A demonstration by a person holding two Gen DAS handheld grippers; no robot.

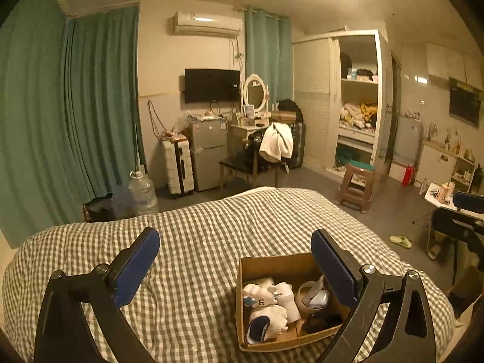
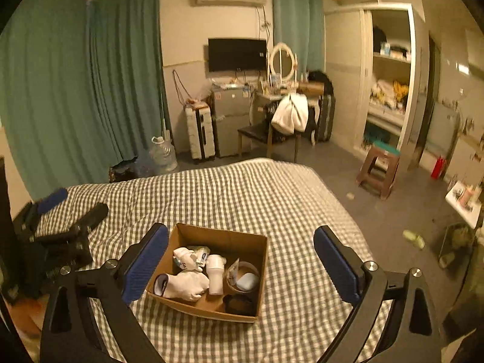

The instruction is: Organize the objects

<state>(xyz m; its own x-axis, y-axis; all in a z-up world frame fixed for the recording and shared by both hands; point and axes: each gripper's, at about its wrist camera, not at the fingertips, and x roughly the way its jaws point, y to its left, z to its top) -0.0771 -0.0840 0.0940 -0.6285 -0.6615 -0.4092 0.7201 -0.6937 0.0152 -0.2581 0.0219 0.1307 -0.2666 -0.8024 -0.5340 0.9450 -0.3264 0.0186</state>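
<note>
— Where's the cardboard box (image 2: 211,272)?
— On the checked bed (image 2: 242,187), holding white bits.
— And my tools?
— Left tool (image 1: 236,263) and right tool (image 2: 240,257) both gape above the box, gripping nothing.

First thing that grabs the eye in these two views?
The open brown cardboard box on the grey-and-white checked bedspread, packed with white socks and a small white cup. Both grippers, left and right, stand wide open and empty above it.
</note>
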